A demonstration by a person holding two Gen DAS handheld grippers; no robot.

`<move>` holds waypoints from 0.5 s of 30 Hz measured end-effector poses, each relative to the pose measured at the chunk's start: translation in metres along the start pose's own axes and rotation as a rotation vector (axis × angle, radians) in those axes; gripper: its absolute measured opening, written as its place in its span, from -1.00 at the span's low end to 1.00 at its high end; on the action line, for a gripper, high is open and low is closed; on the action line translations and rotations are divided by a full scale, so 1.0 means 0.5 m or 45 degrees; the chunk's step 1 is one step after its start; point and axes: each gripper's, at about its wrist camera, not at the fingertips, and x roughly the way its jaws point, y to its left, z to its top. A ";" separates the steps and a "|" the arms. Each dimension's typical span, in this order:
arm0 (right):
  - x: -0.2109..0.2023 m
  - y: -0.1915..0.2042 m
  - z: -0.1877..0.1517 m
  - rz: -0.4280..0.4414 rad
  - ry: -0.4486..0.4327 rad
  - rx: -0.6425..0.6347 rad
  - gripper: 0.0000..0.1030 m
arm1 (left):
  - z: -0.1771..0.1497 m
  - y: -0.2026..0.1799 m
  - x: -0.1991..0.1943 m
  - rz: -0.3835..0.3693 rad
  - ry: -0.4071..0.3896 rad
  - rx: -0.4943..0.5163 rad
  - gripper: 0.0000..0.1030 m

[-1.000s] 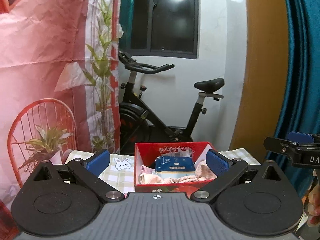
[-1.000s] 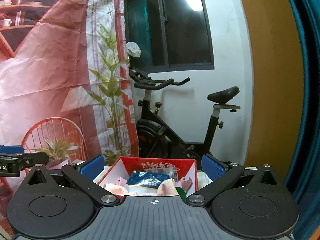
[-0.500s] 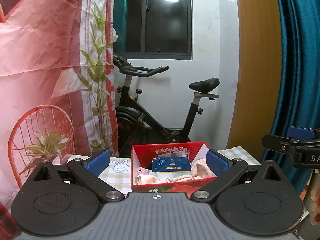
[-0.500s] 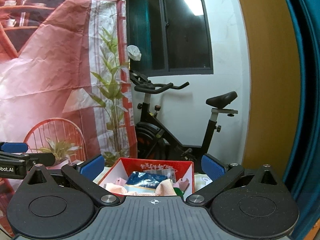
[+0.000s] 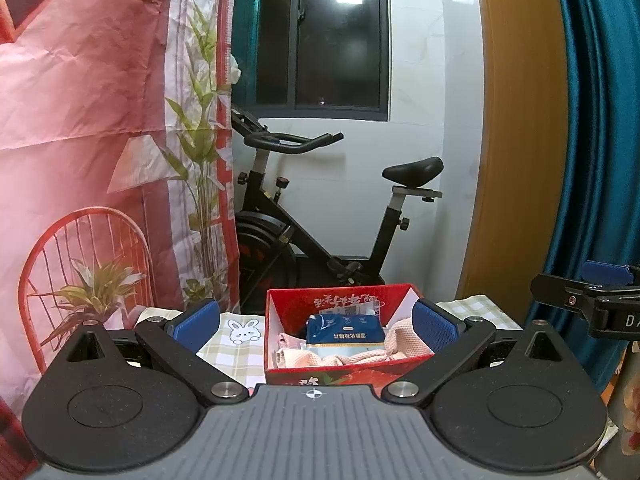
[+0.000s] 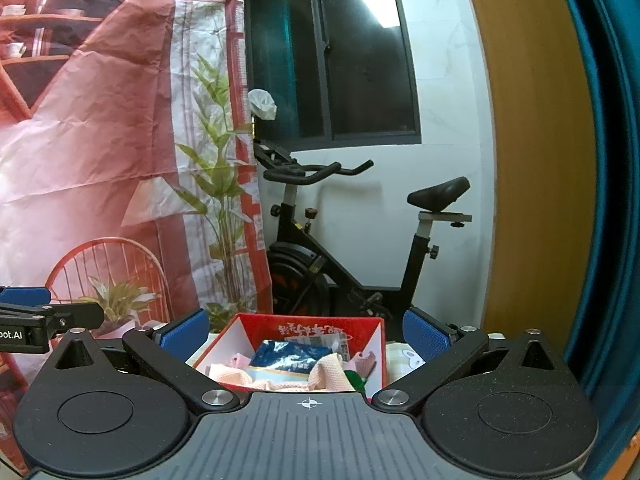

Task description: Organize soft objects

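Observation:
A red cardboard box (image 5: 276, 312) stands on a checked cloth ahead of both grippers. Inside lie a dark blue soft packet (image 5: 344, 328), pink knitted cloths (image 5: 404, 344) and a pale packet. My left gripper (image 5: 316, 322) is open, nothing between its blue pads (image 5: 196, 320), pulled back in front of the box. My right gripper (image 6: 306, 334) is open too and holds nothing, with the same box (image 6: 368, 330), blue packet (image 6: 292, 354) and pink cloth (image 6: 332, 376) ahead. A green item (image 6: 354, 378) peeks out at the box's right side.
The checked tablecloth (image 5: 232, 354) has a rabbit print. Behind the table stand a black exercise bike (image 5: 320, 216), a pink printed backdrop (image 5: 80, 120), a wooden panel and a teal curtain (image 5: 592, 120). The other gripper shows at each view's edge.
Both grippers have tilted up and drawn back a little, so the box sits lower and smaller in view. Both stay open and nothing was picked up.

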 end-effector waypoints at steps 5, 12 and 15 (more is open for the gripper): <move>0.002 -0.001 -0.001 0.000 -0.001 0.002 0.99 | 0.001 0.000 -0.001 0.000 -0.003 -0.001 1.00; 0.001 0.000 -0.002 -0.001 0.000 0.004 0.99 | -0.001 0.000 -0.002 0.007 -0.004 -0.001 1.00; 0.001 -0.002 -0.001 0.000 0.000 0.003 0.99 | -0.001 0.000 -0.003 0.008 -0.004 0.000 1.00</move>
